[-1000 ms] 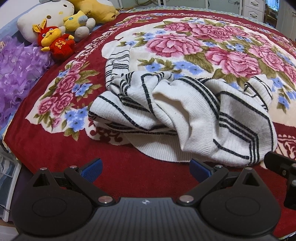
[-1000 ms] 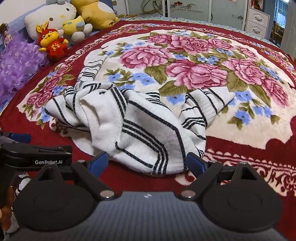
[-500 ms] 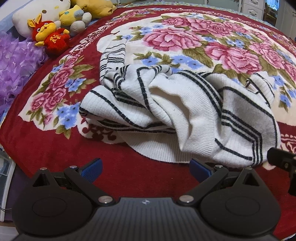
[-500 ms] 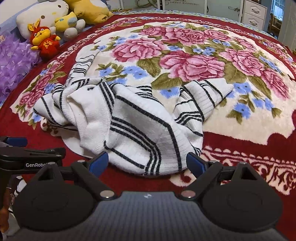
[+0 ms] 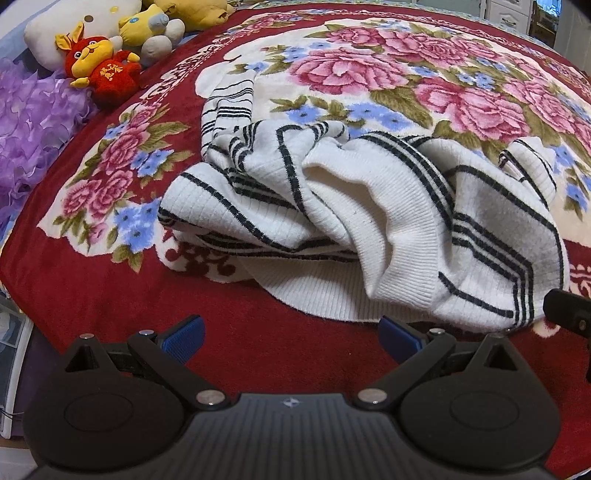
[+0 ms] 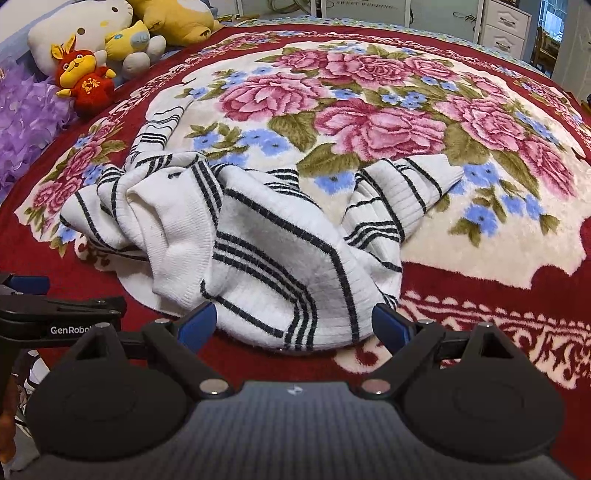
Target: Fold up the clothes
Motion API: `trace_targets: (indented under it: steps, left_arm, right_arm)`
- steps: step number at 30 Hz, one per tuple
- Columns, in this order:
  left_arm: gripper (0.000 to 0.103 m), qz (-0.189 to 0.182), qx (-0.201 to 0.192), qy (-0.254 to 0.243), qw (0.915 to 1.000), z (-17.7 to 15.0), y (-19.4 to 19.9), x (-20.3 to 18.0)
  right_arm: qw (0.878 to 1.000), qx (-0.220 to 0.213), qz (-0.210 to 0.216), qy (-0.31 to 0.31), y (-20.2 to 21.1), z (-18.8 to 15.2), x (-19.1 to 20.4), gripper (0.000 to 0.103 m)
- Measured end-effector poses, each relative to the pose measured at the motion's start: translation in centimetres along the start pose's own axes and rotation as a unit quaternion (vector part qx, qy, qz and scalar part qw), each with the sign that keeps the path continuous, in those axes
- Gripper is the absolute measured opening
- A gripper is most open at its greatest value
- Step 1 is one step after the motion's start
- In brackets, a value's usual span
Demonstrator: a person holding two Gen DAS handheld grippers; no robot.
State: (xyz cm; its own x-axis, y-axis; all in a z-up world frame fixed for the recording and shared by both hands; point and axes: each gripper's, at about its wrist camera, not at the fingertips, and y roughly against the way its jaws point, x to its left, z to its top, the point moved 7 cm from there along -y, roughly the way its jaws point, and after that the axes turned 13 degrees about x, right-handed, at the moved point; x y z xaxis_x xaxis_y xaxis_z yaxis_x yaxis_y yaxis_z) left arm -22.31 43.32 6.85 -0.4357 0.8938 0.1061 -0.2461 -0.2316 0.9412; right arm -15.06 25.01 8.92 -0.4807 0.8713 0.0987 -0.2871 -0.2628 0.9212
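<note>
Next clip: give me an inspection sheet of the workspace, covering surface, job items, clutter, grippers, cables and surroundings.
Surface: red plush blanket with pink rose pattern covering a bed.
Job's things: white ribbed sweater with black stripes, crumpled in a heap near the front edge, unfolded.
Clutter: red and yellow plush rabbit, white plush cat, yellow plush toys, purple ruffled fabric at far left.
Grippers: left gripper open, empty; right gripper open, empty, at the sweater's hem.
Cables: nothing seen.
Surroundings: white drawer cabinet behind the bed.
</note>
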Motion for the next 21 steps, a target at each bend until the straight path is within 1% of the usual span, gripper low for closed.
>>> trace_targets:
  steps: [4, 6, 10, 15, 16, 18, 21]
  left_arm:
    - [0.103, -0.029, -0.023, 0.015, 0.9992, 0.0, 0.4, 0.8]
    - [0.102, -0.044, -0.034, 0.023, 0.9982, 0.0, 0.6, 1.3]
    - [0.100, -0.073, -0.056, 0.038, 0.9950, 0.1, 1.1, 2.1]
    - [0.100, -0.105, -0.085, 0.061, 0.9889, 0.4, 1.4, 3.5]
    - [0.100, -0.111, -0.087, 0.065, 0.9878, 0.8, 1.1, 3.8]
    - [0.100, -0.121, -0.090, 0.074, 0.9858, 1.5, 0.5, 4.3]
    - [0.100, -0.142, -0.082, 0.100, 0.9814, 2.9, -0.8, 5.2]
  right_arm:
    - [1.000, -0.002, 0.003, 0.000, -0.1, -0.1, -0.1, 0.090]
    - [1.000, -0.006, 0.017, -0.001, -0.2, -0.1, -0.4, 0.090]
    - [0.998, -0.053, 0.046, -0.005, -0.5, 0.0, -2.1, 0.090]
    - [0.990, -0.112, 0.082, -0.010, -0.8, 0.2, -4.3, 0.090]
    - [0.990, -0.118, 0.082, -0.007, -1.1, 0.5, -4.3, 0.090]
    - [0.991, -0.110, 0.076, -0.003, -2.0, 1.7, -4.3, 0.090]
    - [0.992, -0.104, 0.068, 0.027, -3.5, 2.6, -3.3, 0.090]
